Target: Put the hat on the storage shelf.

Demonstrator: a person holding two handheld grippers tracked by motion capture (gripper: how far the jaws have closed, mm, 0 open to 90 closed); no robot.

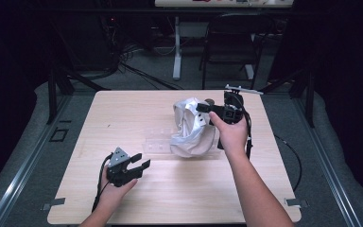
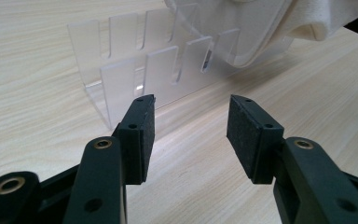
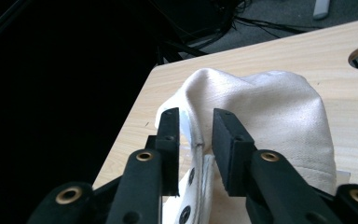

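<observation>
Cap: soft, crumpled white cloth

The setting is looking like a lab or recording studio. A pale wooden table is standing on a grey floor between metal rails. Black curtains are closing off both sides (keeping the surroundings dark). Loose cables are trailing behind the table, near a folding chair and a desk leg.
</observation>
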